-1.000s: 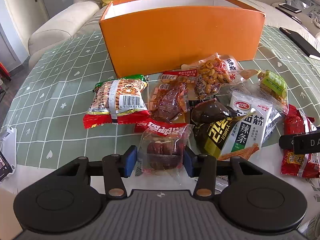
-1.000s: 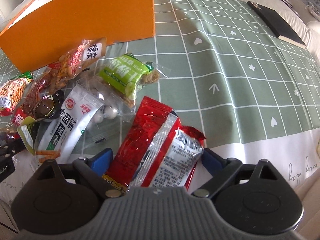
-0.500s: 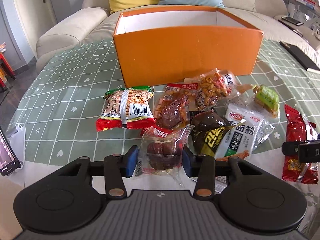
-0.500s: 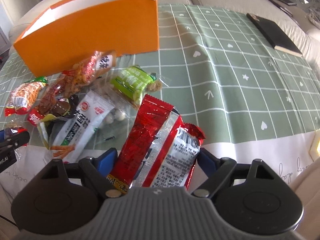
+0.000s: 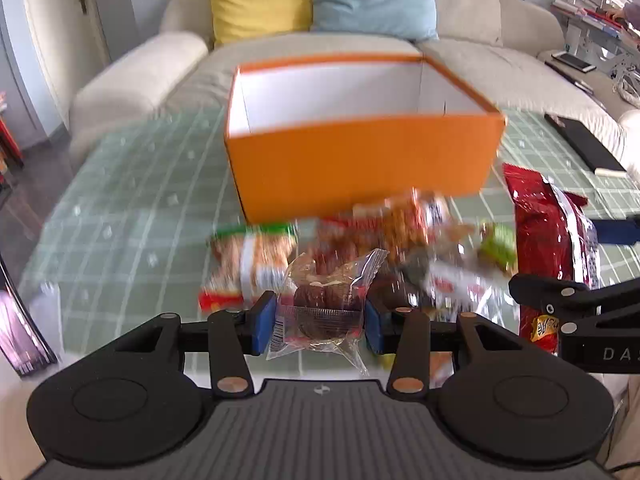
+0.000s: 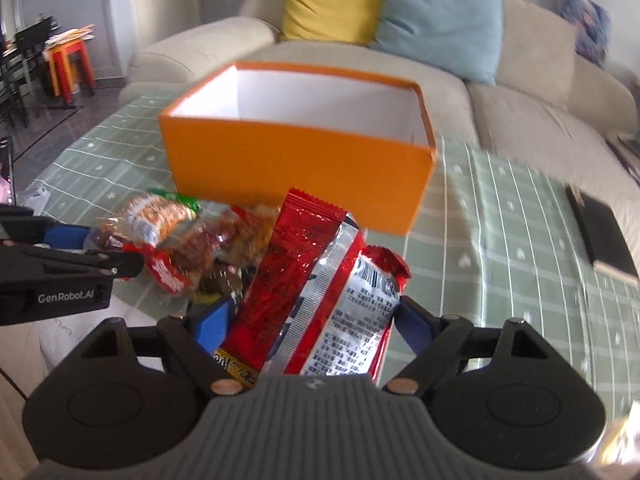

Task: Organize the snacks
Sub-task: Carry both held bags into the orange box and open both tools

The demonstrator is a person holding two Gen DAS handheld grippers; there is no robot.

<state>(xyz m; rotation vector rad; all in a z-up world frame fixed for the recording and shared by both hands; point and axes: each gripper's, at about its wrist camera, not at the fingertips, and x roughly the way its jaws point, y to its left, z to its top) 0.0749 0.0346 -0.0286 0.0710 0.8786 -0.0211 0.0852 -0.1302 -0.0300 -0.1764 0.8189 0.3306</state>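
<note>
My left gripper [image 5: 320, 322] is shut on a clear packet of brown dates [image 5: 326, 304] and holds it above the table. My right gripper [image 6: 316, 326] is shut on a red snack bag [image 6: 320, 288], also lifted; that bag shows in the left wrist view [image 5: 554, 240]. An open orange box [image 5: 360, 160] with a white, empty inside stands ahead of both grippers; it also shows in the right wrist view [image 6: 296, 152]. Several snack packets [image 5: 360, 240] lie in a pile in front of the box.
The green checked tablecloth [image 5: 120, 208] covers the table. A black notebook [image 5: 584, 144] lies at the right. A beige sofa [image 5: 132, 80] with yellow and blue cushions stands behind the table. A phone [image 5: 20, 332] stands at the left edge.
Both grippers have risen from the table with their packets held, and the view now looks down into the open box. The scene is blurred by motion.
</note>
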